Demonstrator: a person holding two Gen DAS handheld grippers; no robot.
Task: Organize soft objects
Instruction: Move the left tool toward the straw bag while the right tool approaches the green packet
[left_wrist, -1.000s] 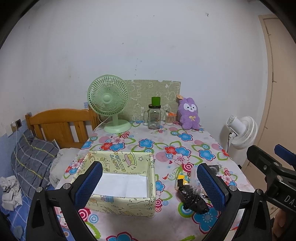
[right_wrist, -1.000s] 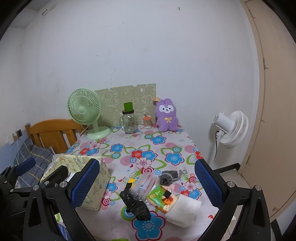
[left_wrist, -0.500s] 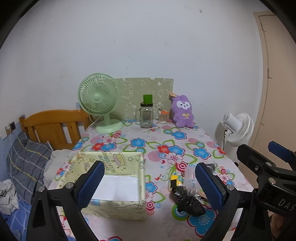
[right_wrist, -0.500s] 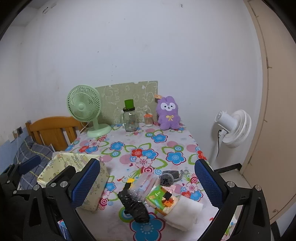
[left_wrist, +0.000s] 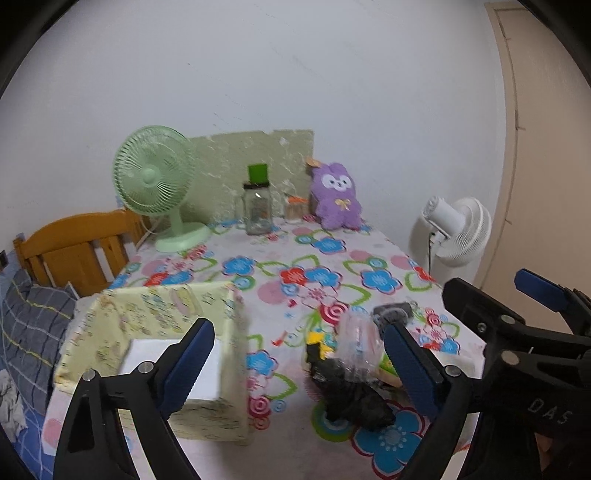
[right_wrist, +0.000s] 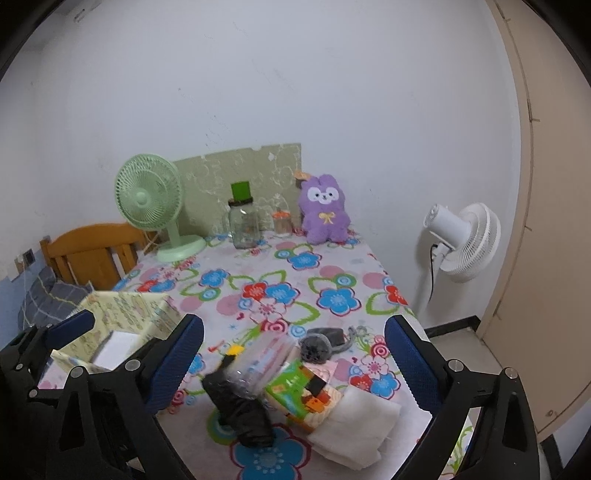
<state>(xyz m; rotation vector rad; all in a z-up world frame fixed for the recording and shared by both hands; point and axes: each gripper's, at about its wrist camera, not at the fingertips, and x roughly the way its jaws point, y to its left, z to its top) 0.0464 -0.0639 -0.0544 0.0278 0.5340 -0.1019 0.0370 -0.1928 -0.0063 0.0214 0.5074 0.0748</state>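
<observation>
Two tools hover over the table (right_wrist: 332, 258), both spread wide and holding nothing; the left tool (left_wrist: 295, 365) has just been narrowing slightly, the right tool (right_wrist: 293, 363) gapes. We judge we are approaching the pile: black bundle (right_wrist: 240, 410), clear packet (right_wrist: 264, 363) and white cloth (right_wrist: 354, 428), beside the yellow box (left_wrist: 155, 332). Next we lower onto one item, then clamp.

text: "DAS" | on: right gripper (left_wrist: 546, 410) body | rest unreadable
</observation>
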